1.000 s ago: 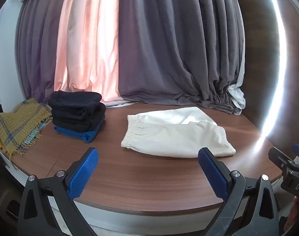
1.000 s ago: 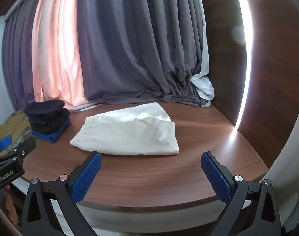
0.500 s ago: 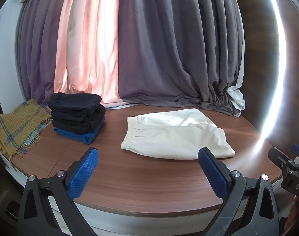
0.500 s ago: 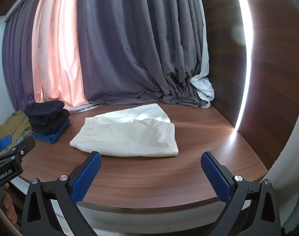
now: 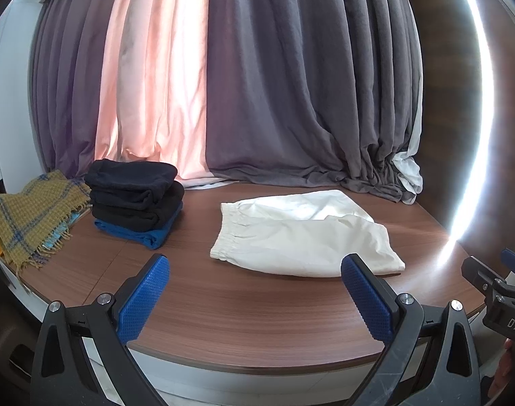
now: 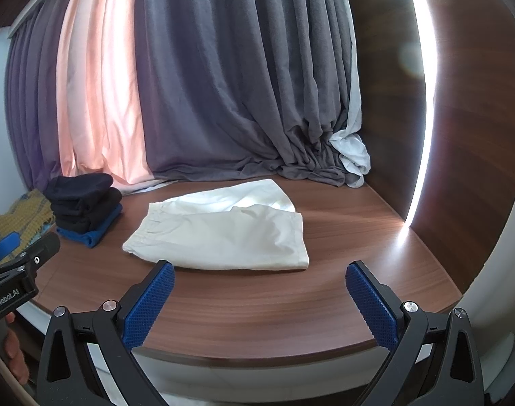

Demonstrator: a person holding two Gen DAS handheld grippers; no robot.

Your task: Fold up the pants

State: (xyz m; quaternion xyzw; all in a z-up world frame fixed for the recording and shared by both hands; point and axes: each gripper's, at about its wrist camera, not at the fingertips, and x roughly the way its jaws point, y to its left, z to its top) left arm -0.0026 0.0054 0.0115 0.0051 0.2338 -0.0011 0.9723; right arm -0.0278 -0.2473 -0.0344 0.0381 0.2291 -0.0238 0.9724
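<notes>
Lying flat near the middle of the wooden table [image 5: 243,308], the white pants [image 5: 304,237] are folded with one leg laid over the other, elastic waistband toward the left and leg ends toward the right; the upper leg sits slightly askew, leaving part of the lower leg exposed on the far side. Left tool [image 5: 255,291]: both blue-padded fingers spread wide apart, nothing between them, held at the near table edge, short of the pants. Right tool [image 6: 260,296]: likewise fully spread and holding nothing, positioned at the near edge, its left pad overlapping the pants' near hem in its own view; contact cannot be confirmed. Each tool appears at the margin of the other's view. Left of the pants, well apart, stands a stack of folded dark garments [image 5: 135,196] with a blue one at the bottom. Beside that stack, at the table's left end, lies a yellow plaid scarf [image 5: 30,213] with fringe. Grey and pink curtains [image 5: 257,84] hang behind, bunching on the table's far side.
</notes>
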